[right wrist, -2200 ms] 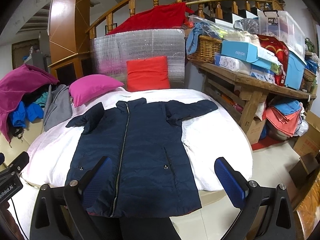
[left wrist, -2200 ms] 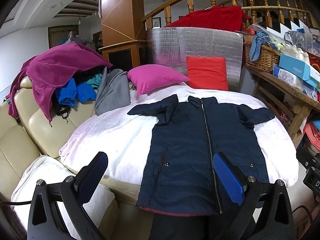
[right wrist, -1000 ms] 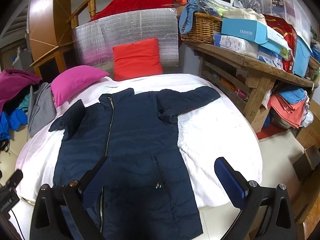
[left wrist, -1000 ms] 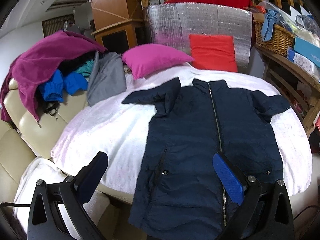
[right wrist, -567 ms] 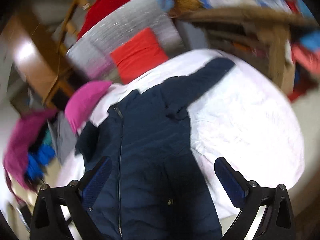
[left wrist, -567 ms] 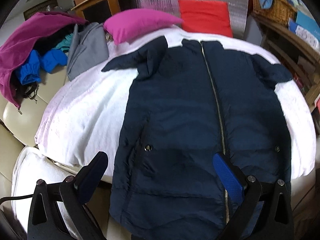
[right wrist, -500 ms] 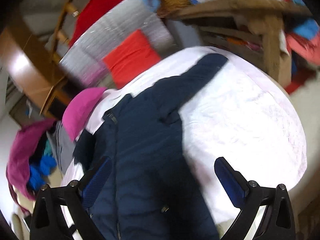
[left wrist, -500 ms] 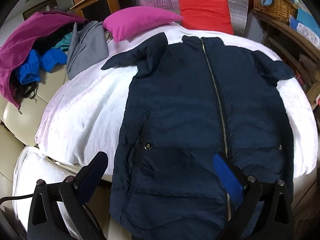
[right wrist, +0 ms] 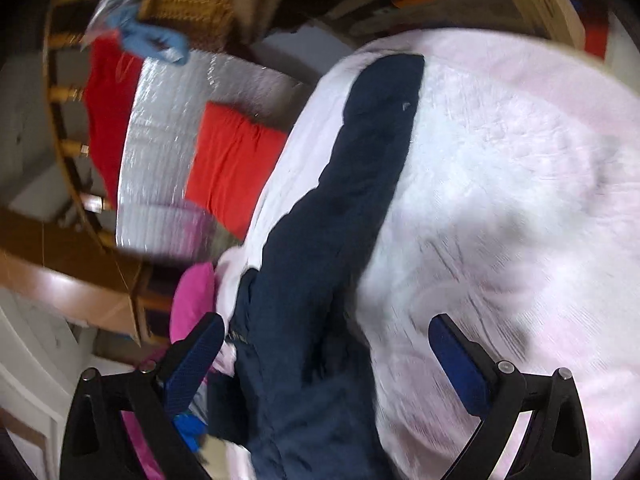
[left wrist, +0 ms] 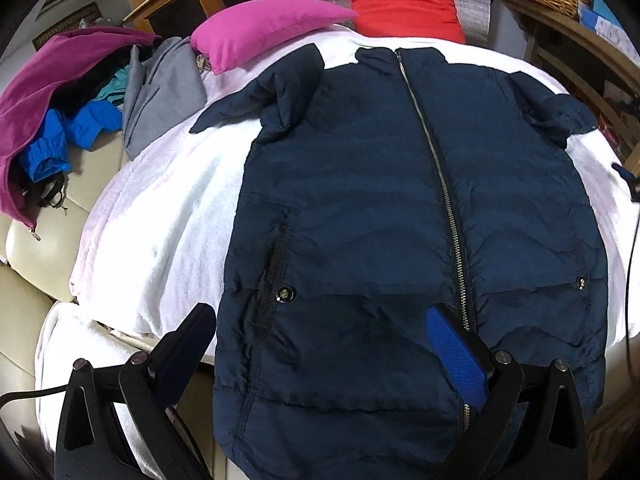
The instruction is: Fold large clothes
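One item in play: navy padded coat (left wrist: 400,208), zipped, front up, laid flat on round bed w/ white fleece cover (left wrist: 160,216).

Position: centre of bed, shifted toward near edge; hem hangs over near edge, collar close to far edge, just short of red cushion (left wrist: 404,4). Pink pillow (left wrist: 264,28) near far-left edge, apart from coat's shoulder.

Orientation: long axis runs near edge to far edge, along the zip (left wrist: 436,168); collar points away, hem toward the person. Sleeve on left side of bed bent back on itself; other sleeve (right wrist: 372,152) stretched out toward right edge.

Grippers:
- left gripper (left wrist: 320,344): jaws spread wide, holding nothing, hovering over hem area; one finger off coat's left side, other by the zip.
- right gripper (right wrist: 324,364): jaws spread, empty, view tilted & blurred, aimed along the outstretched sleeve.

Step (judged): approach, no fold begun.

Risks (judged):
- padded shell looks slick & thick; pinch of top layer only would lift front panel, leave back behind.
- overhanging hem could drag whole coat off near edge if pulled toward the person.
- bent left sleeve, if not straightened, gives lumpy uneven fold.
- jaw may snag fleece cover along w/ sleeve.
- fast right-hand motion risks missing cuff.
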The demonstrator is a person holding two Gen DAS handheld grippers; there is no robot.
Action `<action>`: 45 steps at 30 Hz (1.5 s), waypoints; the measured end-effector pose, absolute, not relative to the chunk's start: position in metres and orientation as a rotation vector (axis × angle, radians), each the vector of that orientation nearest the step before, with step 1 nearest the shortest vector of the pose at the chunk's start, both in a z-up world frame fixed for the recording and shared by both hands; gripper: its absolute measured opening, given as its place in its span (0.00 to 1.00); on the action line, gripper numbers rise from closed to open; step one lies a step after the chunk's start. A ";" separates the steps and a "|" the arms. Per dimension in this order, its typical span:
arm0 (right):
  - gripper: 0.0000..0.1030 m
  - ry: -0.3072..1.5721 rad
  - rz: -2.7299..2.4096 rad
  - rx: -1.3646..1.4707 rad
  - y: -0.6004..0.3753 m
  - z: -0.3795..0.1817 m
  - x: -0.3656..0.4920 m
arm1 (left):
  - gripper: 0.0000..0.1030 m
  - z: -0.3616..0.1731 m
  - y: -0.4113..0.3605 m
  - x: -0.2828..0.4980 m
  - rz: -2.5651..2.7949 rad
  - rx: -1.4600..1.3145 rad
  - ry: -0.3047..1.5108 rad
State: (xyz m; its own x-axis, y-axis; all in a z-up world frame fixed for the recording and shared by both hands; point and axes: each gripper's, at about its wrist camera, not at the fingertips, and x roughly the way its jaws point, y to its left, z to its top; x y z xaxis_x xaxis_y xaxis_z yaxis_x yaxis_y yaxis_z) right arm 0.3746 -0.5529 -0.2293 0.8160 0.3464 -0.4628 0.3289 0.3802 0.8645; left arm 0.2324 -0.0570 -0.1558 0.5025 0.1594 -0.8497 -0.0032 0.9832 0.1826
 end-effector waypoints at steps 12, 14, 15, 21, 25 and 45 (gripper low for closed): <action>0.88 0.581 -0.040 1.353 -0.586 -0.260 0.438 | 1.00 -0.172 -0.060 0.253 0.094 0.180 1.070; 0.75 0.591 -0.052 1.363 -0.592 -0.267 0.449 | 1.00 -0.174 -0.060 0.255 0.096 0.178 1.074; 0.73 0.594 -0.052 1.377 -0.594 -0.271 0.453 | 1.00 -0.175 -0.060 0.257 0.098 0.178 1.077; 0.48 0.599 -0.098 1.370 -0.599 -0.283 0.472 | 1.00 -0.178 -0.060 0.265 0.105 0.184 1.088; 0.25 0.584 -0.098 1.304 -0.595 -0.277 0.477 | 1.00 -0.178 -0.060 0.267 0.104 0.180 1.090; 0.16 0.579 0.152 1.075 -0.431 -0.190 0.445 | 1.00 -0.150 -0.023 0.227 0.085 0.077 1.001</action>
